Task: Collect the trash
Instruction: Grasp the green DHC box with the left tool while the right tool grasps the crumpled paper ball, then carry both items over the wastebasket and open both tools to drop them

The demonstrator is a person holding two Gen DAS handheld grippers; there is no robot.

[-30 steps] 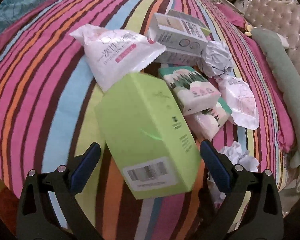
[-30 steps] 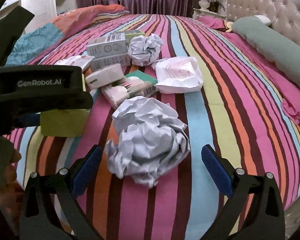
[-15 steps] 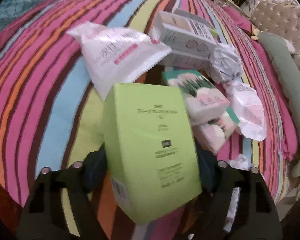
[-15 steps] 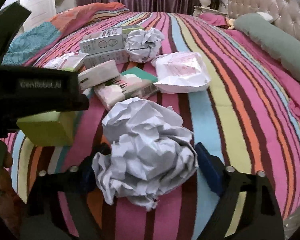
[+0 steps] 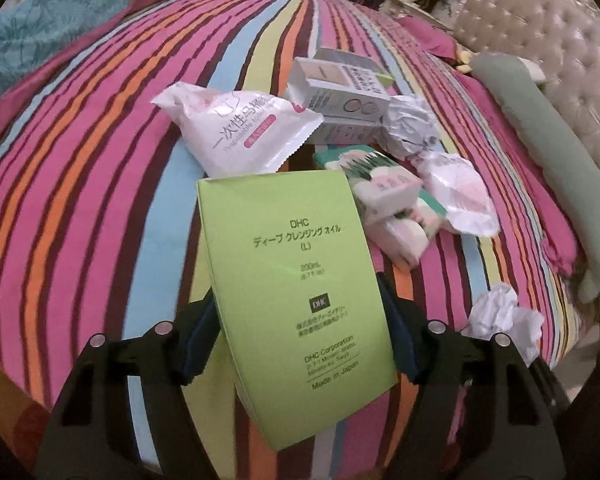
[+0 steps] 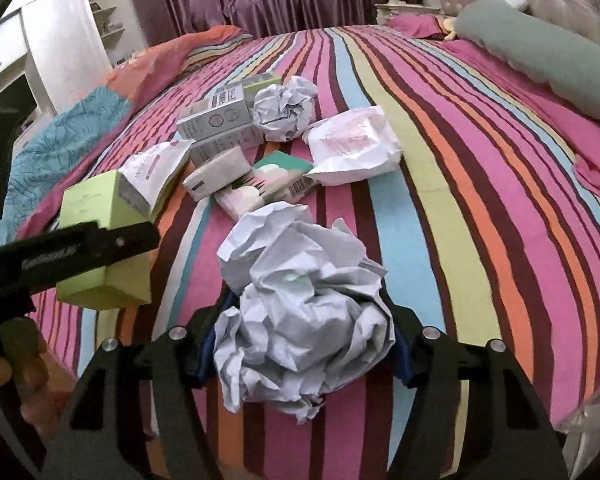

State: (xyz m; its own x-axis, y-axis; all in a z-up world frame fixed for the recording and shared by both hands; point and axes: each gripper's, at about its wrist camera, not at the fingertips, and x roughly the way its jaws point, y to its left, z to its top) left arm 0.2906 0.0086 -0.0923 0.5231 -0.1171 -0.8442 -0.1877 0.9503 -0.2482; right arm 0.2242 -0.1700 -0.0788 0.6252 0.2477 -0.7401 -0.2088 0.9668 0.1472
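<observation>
**Q:** What does the left side show?

**A:** The left gripper [image 5: 300, 336] is closing its jaws on the lime-green cardboard carton [image 5: 296, 280], which is tilted up off the striped bedspread [image 5: 80, 184], just in front of the white plastic wrapper [image 5: 240, 132].

**Q:** And the right?

**A:** The right gripper [image 6: 304, 344] is closing on the large crumpled white paper ball [image 6: 300, 304], in front of that same wrapper. In my judgement, both grips should be firm before lifting; the carton's smooth faces may slip, and the paper compresses.
</observation>
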